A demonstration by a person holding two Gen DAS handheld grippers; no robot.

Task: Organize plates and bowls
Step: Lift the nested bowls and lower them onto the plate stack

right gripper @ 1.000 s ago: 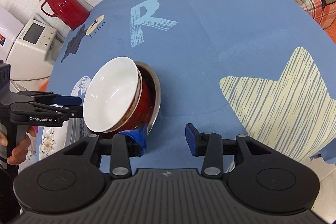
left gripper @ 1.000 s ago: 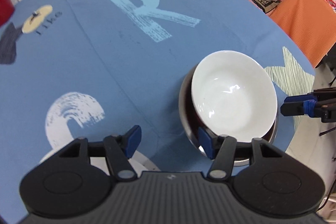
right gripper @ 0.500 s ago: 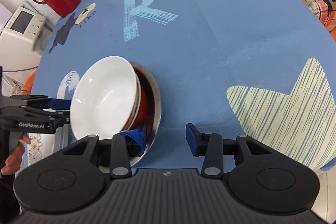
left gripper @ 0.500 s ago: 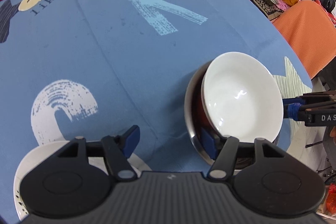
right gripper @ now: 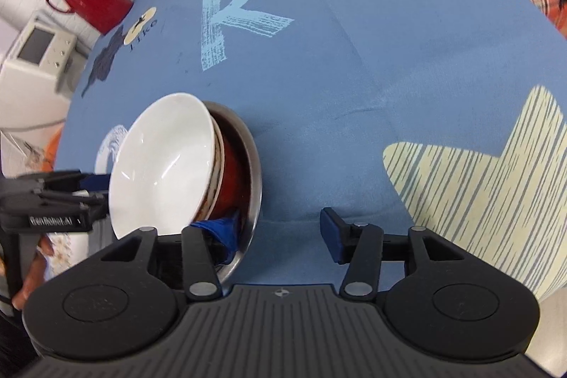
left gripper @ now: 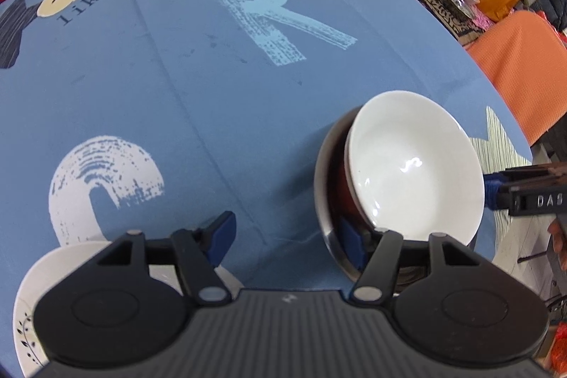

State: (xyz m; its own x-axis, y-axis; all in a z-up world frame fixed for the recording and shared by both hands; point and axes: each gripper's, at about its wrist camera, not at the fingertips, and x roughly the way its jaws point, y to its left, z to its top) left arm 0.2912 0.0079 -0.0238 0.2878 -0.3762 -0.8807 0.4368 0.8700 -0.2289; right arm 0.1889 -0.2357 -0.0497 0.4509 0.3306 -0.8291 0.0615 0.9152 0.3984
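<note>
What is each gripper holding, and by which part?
Nothing is clamped. Both the left gripper and right gripper stand open, each with one finger inside the steel bowl, under the white bowl, the other finger outside.

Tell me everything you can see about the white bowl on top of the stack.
The white bowl is glossy, ceramic by its look, plain and empty inside, with light glinting on its bottom. It sits tilted in a bowl with a red outside, which is nested in a metal bowl on the blue tablecloth. The left gripper and right gripper are both open, each with one finger low beside the stack.
</note>
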